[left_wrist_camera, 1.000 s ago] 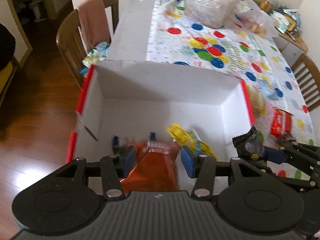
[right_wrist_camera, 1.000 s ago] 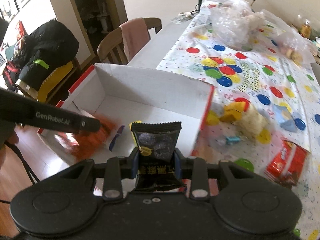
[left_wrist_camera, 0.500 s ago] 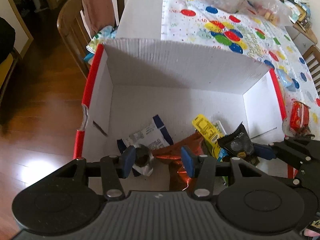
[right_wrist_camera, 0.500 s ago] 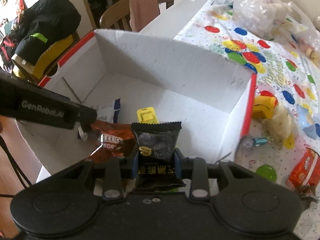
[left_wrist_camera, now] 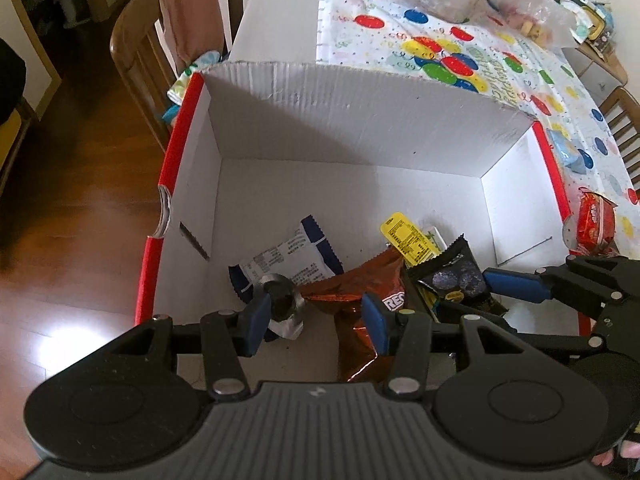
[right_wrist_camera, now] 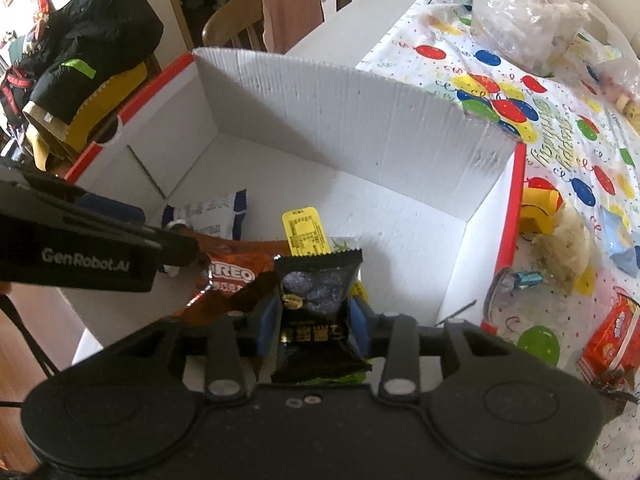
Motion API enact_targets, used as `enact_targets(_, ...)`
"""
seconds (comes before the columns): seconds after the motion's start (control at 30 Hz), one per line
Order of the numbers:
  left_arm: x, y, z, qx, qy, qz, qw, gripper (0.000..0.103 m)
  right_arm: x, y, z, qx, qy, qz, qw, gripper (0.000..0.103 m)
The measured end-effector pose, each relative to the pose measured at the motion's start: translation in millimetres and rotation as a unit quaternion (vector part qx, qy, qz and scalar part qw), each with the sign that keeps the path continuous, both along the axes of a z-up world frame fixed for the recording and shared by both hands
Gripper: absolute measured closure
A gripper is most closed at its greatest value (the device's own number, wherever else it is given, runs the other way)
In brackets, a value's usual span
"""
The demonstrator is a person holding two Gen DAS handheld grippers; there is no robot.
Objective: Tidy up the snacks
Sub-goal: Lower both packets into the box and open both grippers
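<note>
Both hand-held grippers reach down into the white cardboard box [left_wrist_camera: 360, 128] with red edges, which stands at the end of the desk [left_wrist_camera: 280, 8] beside a balloon-print tablecloth [right_wrist_camera: 540, 120].

The right hand-held gripper [right_wrist_camera: 312, 322] has the black snack packet [right_wrist_camera: 318, 304] between its blue pads. Its jaws are opening, yet the pads look as if they touch the packet's sides at mid-height. The packet stands roughly upright in that view, its long axis running away from the camera along the fingers, its serrated top edge pointing to the far wall of the box. In the left wrist view the same packet [left_wrist_camera: 452, 276] hangs low over the box floor near the right wall, tilted.

The left hand-held gripper [left_wrist_camera: 316, 316] stands moderately wide, nothing pressed between its pads. The orange-brown Oreo packet [left_wrist_camera: 360, 300] lies on the box floor under it, crumpled, its long axis roughly toward the camera. A white and blue packet [left_wrist_camera: 292, 256] lies to its left, and a yellow packet [left_wrist_camera: 408, 236] lies behind it, pointing diagonally to the far left.

Outside the box, a red snack pack [right_wrist_camera: 612, 332] lies on the tablecloth to the right.
</note>
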State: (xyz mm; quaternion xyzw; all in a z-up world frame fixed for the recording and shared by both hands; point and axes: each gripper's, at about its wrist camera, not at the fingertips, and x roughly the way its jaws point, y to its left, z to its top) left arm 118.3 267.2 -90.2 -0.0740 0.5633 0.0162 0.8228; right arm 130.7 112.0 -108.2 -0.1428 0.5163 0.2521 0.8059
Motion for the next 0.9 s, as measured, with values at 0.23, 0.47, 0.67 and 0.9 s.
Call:
enact_targets(0.23, -8.6, -2.9, 12.2, 0.008, -0.030, 0.001, 0.9995, 0.053, -8.2, -8.0, 18.5, 0.019, -0.011, -0.002, 1.000, 0.057)
enact_targets(0.47, -18.3, -7.2, 25.4, 0.010, -0.056, -0.003, 0.9984, 0.043, -17.2, -18.8, 38.4, 0.037, -0.028, -0.008, 0.999, 0.048)
enact_targets(0.67, -25.0, -15.3, 39.0, 0.010, -0.082, -0.016, 0.9964, 0.040, -24.4, -28.8, 54.7, 0.056, -0.043, -0.013, 0.997, 0.039)
enact_targets(0.9, -33.9, -28.9, 54.6, 0.013, -0.122, -0.030, 0.9920, 0.032, -33.8, -48.6, 69.1, 0.079, -0.055, -0.023, 0.995, 0.024)
